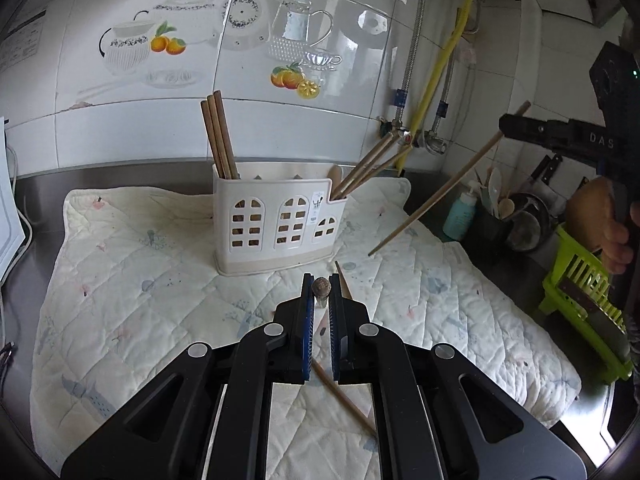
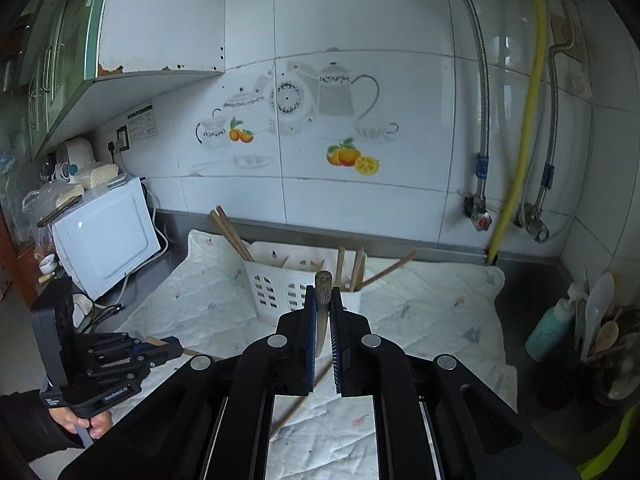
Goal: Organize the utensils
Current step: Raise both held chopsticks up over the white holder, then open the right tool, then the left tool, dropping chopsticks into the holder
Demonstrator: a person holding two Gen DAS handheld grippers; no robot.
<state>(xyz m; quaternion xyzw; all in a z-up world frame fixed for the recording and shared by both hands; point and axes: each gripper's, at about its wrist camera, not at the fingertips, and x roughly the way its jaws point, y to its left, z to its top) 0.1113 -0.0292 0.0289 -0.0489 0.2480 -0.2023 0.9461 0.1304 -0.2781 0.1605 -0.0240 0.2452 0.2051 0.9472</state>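
Note:
A white plastic utensil holder (image 1: pixel 276 220) (image 2: pixel 288 284) stands on a quilted mat (image 1: pixel 140 280). Chopsticks (image 1: pixel 219 136) stand in its left compartment, and more chopsticks (image 1: pixel 368 164) lean out of the right one. My left gripper (image 1: pixel 321 280) (image 2: pixel 176 350) is shut on a wooden chopstick (image 1: pixel 321 287), seen end-on, above the mat in front of the holder. My right gripper (image 2: pixel 323 290) (image 1: pixel 505 126) is shut on another chopstick (image 2: pixel 323 280) (image 1: pixel 432 200), raised to the right of the holder. A thin wooden stick (image 1: pixel 343 280) lies on the mat by the left fingertips.
A white microwave (image 2: pixel 104 236) stands at the left of the counter. On the right are a green dish rack (image 1: pixel 580 280), a teal bottle (image 1: pixel 460 216), pots and knives. A yellow hose (image 2: pixel 528 120) and metal pipes run down the tiled wall.

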